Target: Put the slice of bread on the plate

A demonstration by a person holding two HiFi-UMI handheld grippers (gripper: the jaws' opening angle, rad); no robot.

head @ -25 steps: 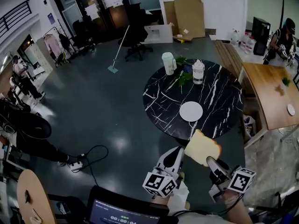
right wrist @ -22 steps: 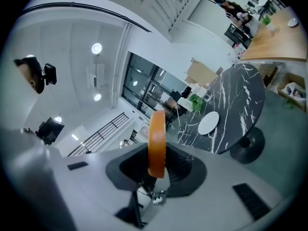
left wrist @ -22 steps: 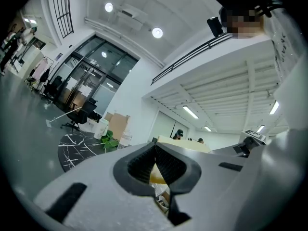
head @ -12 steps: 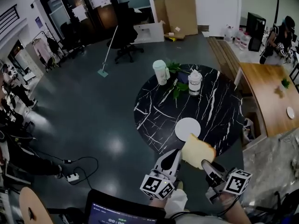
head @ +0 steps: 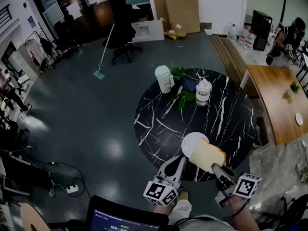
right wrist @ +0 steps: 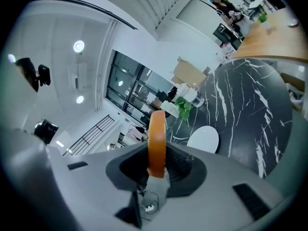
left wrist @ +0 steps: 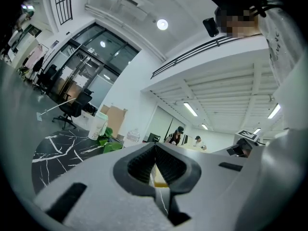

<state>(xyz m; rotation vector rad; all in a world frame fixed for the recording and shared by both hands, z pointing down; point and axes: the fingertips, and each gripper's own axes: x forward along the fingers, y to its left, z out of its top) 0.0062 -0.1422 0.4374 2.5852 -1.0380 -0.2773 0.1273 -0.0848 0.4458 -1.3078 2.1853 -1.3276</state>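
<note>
Slice of bread (head: 208, 155) was clamped in your right gripper (head: 217, 170), over the plate's near edge.
Head view: the slice overlapped the white plate (head: 190, 143) on the black marble table (head: 159, 124), with your left gripper (head: 177, 163) just beside it. Left gripper view: those jaws were together on nothing. Right gripper view: the jaws pinched the slice edge-on at its crust. It looked light, soft and easily crushed, so you wanted a gentle hold at the crust.
</note>
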